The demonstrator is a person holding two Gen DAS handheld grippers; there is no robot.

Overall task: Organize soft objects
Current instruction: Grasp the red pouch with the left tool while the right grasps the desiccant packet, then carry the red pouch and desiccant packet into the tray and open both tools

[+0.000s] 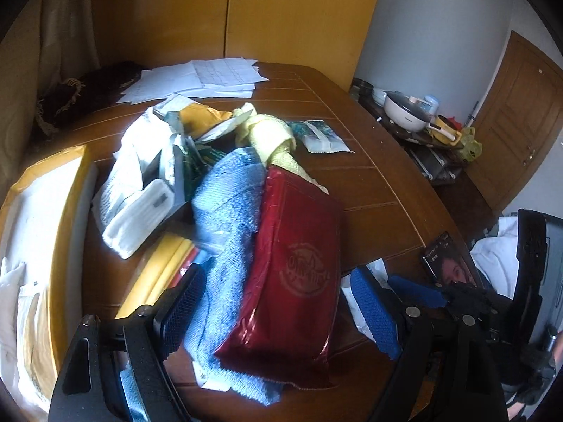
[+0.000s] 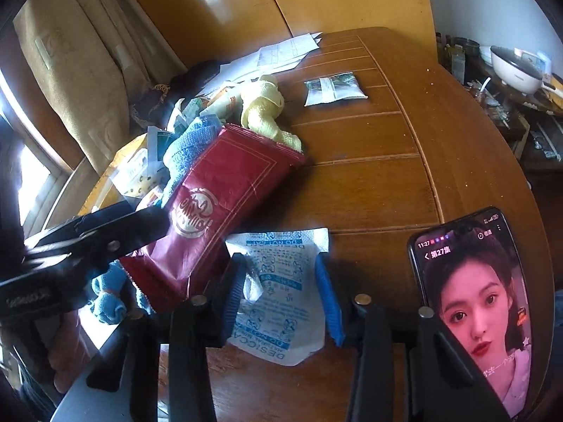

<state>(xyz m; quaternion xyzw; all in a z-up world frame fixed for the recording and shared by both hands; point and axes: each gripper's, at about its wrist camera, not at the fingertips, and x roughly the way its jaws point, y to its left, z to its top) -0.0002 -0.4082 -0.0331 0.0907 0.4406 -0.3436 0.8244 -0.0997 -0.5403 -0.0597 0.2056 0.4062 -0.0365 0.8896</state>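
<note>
A red foil pouch (image 1: 292, 267) lies on a blue knitted cloth (image 1: 225, 211) in a heap on the brown table (image 1: 369, 183). A yellow cloth (image 1: 271, 137) lies behind it. My left gripper (image 1: 281, 302) is open, its fingers on either side of the pouch and the blue cloth. In the right wrist view the red pouch (image 2: 218, 211) sits left of centre. My right gripper (image 2: 281, 295) is open around a white desiccant packet (image 2: 281, 302) lying flat on the table; I cannot tell if the pads touch it.
A phone (image 2: 478, 309) stands at the table's near right edge. A small sachet (image 2: 334, 89) lies alone farther back. Papers (image 1: 197, 77), white packets (image 1: 140, 211) and a yellow envelope (image 1: 45, 232) crowd the left. A side shelf with a cooker (image 1: 408, 112) stands at right.
</note>
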